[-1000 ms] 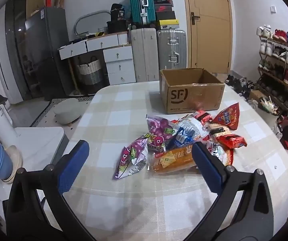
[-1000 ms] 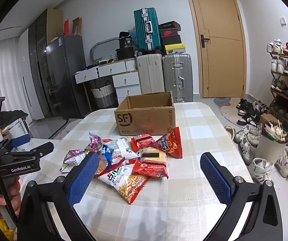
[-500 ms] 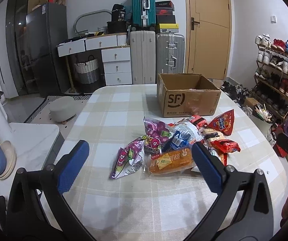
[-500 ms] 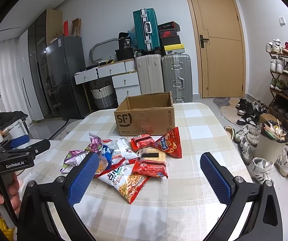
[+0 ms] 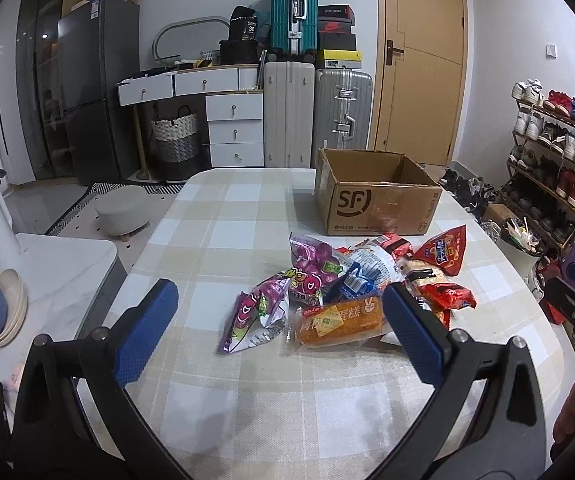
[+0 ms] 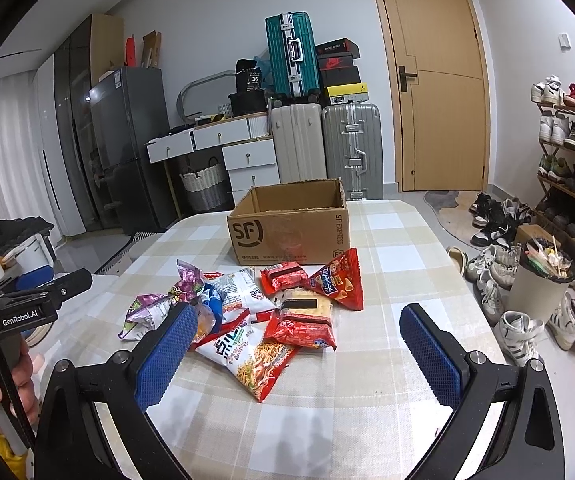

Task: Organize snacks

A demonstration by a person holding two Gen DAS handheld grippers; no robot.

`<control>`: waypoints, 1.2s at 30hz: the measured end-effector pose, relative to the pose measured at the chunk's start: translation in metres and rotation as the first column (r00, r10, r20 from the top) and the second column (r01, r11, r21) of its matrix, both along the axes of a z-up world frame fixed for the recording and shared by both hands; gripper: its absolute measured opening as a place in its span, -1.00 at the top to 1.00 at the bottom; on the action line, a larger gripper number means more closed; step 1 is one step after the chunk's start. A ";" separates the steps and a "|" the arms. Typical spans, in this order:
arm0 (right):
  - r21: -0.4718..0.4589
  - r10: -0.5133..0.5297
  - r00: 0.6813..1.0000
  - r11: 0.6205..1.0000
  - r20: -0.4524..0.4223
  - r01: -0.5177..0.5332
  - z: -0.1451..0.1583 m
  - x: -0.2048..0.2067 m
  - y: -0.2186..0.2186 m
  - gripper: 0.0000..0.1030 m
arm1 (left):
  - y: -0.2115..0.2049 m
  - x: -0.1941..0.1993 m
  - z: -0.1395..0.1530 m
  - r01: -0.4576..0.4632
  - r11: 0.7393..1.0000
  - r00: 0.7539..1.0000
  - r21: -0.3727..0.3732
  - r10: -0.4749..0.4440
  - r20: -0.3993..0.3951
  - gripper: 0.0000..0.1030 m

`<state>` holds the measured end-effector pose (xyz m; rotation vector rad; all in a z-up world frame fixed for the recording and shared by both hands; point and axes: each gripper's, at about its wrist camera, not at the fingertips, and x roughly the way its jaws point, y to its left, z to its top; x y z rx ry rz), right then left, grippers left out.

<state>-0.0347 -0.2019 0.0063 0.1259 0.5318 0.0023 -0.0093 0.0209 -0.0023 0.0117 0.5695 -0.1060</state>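
two grippers hang over a table [image 6: 387,240] covered in a beige and white checked cloth, both with their blue-padded jaws spread wide apart and nothing between them. the table fills most of each view. toward its far side stands an open cardboard box [image 6: 289,228] printed with "sf" on the near wall; what is inside it cannot be seen from either view.

just near of the box lies the pile of snacks [image 6: 255,308], a loose heap of packets overlapping one another on the cloth. the noodle snack bag [image 6: 253,354] with a white top and orange strands lies nearest in the right wrist view, its corner pointing near. beside it to the right sits a red packet [image 6: 301,326], and a red triangular chip bag [image 6: 339,280] leans up on the far right of the heap, close to the box. on the left edge of the heap a purple bag [image 5: 257,316] lies flattened, with an orange cake packet [image 5: 337,320] just to its right.

the left gripper [image 5: 275,328] frames the purple bag and the cake packet from above, not touching either. the right gripper [image 6: 299,344] hovers over the near side of the heap, apart from the packets.
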 end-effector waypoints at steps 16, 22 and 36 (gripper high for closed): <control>-0.042 -0.009 1.000 0.999 -0.010 0.008 -0.001 0.002 0.006 -0.99 | 0.000 -0.002 -0.004 -0.005 1.000 1.000 -0.001 0.005 -0.012 -0.98; -0.042 -0.001 1.000 0.999 -0.010 0.001 -0.003 0.002 0.008 -0.99 | 0.003 -0.001 -0.006 -0.009 1.000 1.000 0.004 0.009 -0.015 -0.98; -0.023 0.007 1.000 1.000 -0.012 -0.008 -0.010 0.006 0.009 -0.99 | 0.019 0.016 -0.026 -0.020 1.000 0.997 -0.014 0.019 -0.071 -0.98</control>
